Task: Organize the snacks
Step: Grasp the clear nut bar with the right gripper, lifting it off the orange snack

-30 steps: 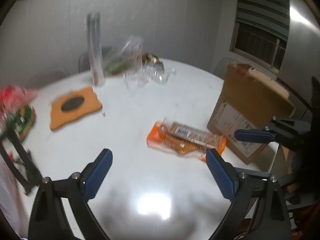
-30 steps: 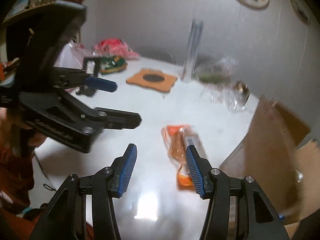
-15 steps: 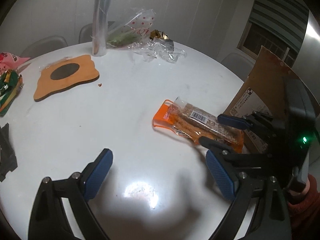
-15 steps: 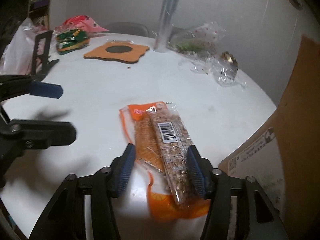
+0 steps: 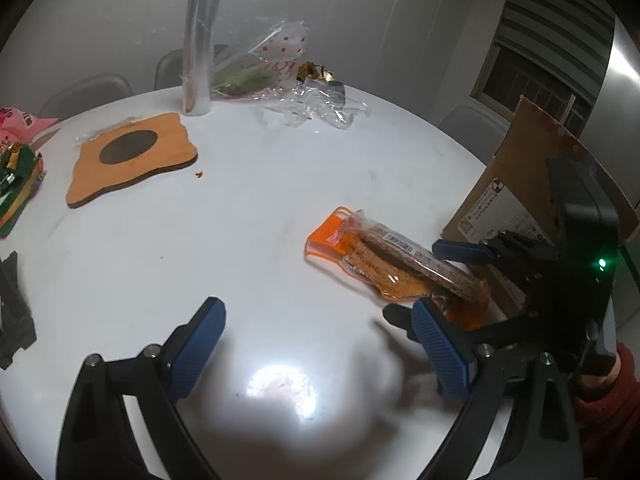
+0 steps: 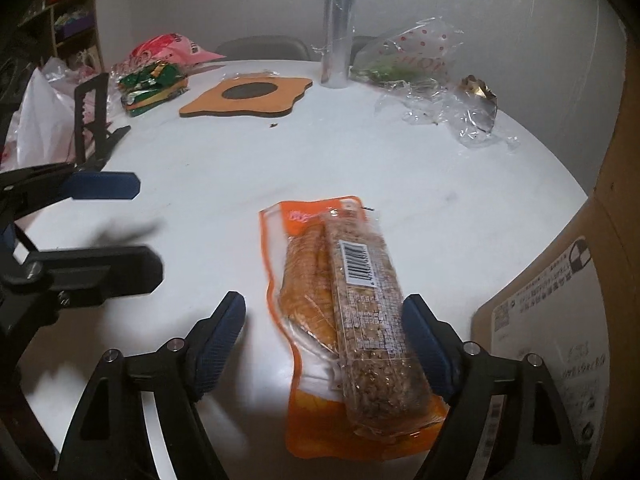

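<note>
- Left wrist view: white round table (image 5: 256,208), glossy, lamp glare near front edge. Pale wall behind, grey chair backs past far rim, window w/ blind (image 5: 556,40) upper right.
- Left gripper (image 5: 320,344) spread wide, nothing betw pads, low over bare tabletop.
- Snack packs (image 5: 384,264) right of centre: orange pack w/ clear bar pack on top, lying flat. Right gripper (image 5: 444,280) straddling near end, green LED lit on its body, red sleeve (image 5: 608,408) at lower right.
- Cardboard box (image 5: 516,184) upright at right edge, just beside packs.
- Wood trivet (image 5: 132,160) left of centre, foil roll (image 5: 200,44) upright at back, crumpled cellophane (image 5: 308,100) beside roll. Green and pink packets at left rim.
- Right wrist view: right gripper (image 6: 324,336) jaws just been opening, now wide; snack packs (image 6: 352,304) betw pads, left pad clear of wrapper, right pad close by bar pack, contact unclear.
- Left gripper (image 6: 120,224) at left, wide, over table (image 6: 440,184).
- Box (image 6: 560,304) fills right side. Trivet (image 6: 248,96), roll (image 6: 338,20), cellophane (image 6: 448,100) along far side. Black stand (image 6: 92,120), white bag, shelves at far left.
</note>
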A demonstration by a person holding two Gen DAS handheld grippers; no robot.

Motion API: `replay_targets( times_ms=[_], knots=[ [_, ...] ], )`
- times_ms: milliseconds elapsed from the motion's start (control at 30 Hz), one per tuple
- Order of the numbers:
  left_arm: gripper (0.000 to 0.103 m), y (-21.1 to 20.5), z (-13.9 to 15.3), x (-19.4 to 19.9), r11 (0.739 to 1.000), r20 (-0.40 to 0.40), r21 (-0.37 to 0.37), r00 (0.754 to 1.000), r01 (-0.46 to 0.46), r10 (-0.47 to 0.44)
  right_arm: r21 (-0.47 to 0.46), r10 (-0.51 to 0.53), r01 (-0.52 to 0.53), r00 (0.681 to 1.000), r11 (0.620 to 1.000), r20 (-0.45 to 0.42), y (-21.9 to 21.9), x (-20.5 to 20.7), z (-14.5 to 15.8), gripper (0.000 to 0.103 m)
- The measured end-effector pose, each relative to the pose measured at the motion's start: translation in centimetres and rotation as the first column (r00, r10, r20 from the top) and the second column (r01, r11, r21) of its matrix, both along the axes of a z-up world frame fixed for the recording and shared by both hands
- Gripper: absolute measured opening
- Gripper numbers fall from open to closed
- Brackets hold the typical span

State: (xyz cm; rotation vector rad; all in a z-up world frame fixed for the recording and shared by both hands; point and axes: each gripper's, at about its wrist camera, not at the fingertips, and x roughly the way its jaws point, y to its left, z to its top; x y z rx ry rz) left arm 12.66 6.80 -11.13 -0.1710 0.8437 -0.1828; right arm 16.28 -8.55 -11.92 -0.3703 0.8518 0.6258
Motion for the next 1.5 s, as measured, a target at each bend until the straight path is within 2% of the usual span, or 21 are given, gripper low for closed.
replay_targets(
  times_ms=[200, 333, 433, 567, 733, 900, 1067, 1100, 1133, 1300, 1367, 1400, 1433, 1500],
  knots=[
    [0.093, 0.5, -0.1, -0.6, 1.000, 0.000, 0.001, 1.000, -0.005, 0.005, 0.109, 0.043, -0.034, 0.996, 0.993, -0.080, 0.3, -1.9, 0.6, 0.079],
    [0.093, 1.2, -0.1, -1.0, 1.000, -0.001, 0.002, 1.000, -0.027, 0.027, 0.133, 0.066, -0.055, 0.995, 0.990, -0.077, 0.9, -3.0, 0.7, 0.078],
    [0.093, 1.6, -0.2, -1.3, 0.999, 0.000, -0.002, 0.999, -0.034, 0.034, 0.156, 0.031, -0.021, 0.998, 0.988, -0.061, 0.5, -2.9, 1.1, 0.077],
    [0.093, 1.6, -0.1, -1.4, 0.999, 0.004, -0.001, 0.999, -0.033, 0.033, 0.199, -0.079, 0.089, 0.995, 0.976, -0.059, -0.9, -1.3, 1.3, 0.076],
    [0.093, 1.6, -0.2, -1.3, 1.000, 0.002, 0.001, 1.000, -0.031, 0.031, 0.204, -0.111, 0.129, 0.989, 0.970, -0.098, -1.0, -0.1, 0.4, 0.053],
    [0.093, 1.4, -0.1, -1.3, 1.000, 0.002, 0.002, 1.000, -0.028, 0.028, 0.180, -0.130, 0.140, 0.989, 0.974, -0.069, -1.1, -0.1, 0.5, 0.042],
    [0.093, 1.2, 0.1, -1.3, 1.000, 0.005, 0.003, 1.000, -0.028, 0.028, 0.148, -0.136, 0.137, 0.991, 0.979, -0.018, -2.0, -0.8, 1.4, 0.038],
    [0.093, 1.1, 0.1, -1.3, 1.000, 0.005, -0.001, 1.000, -0.025, 0.025, 0.134, -0.137, 0.137, 0.991, 0.981, -0.010, -2.0, -0.9, 1.4, 0.021],
    [0.093, 0.9, 0.2, -1.2, 1.000, 0.005, -0.005, 1.000, -0.020, 0.020, 0.127, -0.133, 0.133, 0.991, 0.983, -0.009, -2.2, -1.0, 1.5, 0.017],
    [0.093, -0.2, 0.2, -0.7, 1.000, -0.001, 0.000, 1.000, 0.004, -0.004, 0.143, -0.134, 0.141, 0.989, 0.980, -0.057, -3.1, -0.7, 1.1, 0.018],
    [0.093, -0.4, 0.2, -0.6, 1.000, -0.002, 0.002, 1.000, 0.007, -0.007, 0.171, -0.140, 0.153, 0.986, 0.973, -0.088, -3.5, -0.4, 1.1, 0.033],
    [0.093, -0.5, 0.2, -0.6, 1.000, -0.003, 0.002, 1.000, 0.006, -0.006, 0.187, -0.140, 0.156, 0.985, 0.970, -0.097, -3.5, -0.4, 1.1, 0.046],
    [0.093, -0.5, 0.2, -0.6, 1.000, -0.003, 0.002, 1.000, 0.006, -0.006, 0.201, -0.137, 0.156, 0.985, 0.967, -0.105, -3.5, -0.4, 1.0, 0.052],
    [0.093, -0.6, 0.2, -0.6, 1.000, -0.003, 0.001, 1.000, 0.007, -0.007, 0.202, -0.132, 0.155, 0.984, 0.967, -0.123, -3.3, -0.3, 0.7, 0.053]
  ],
)
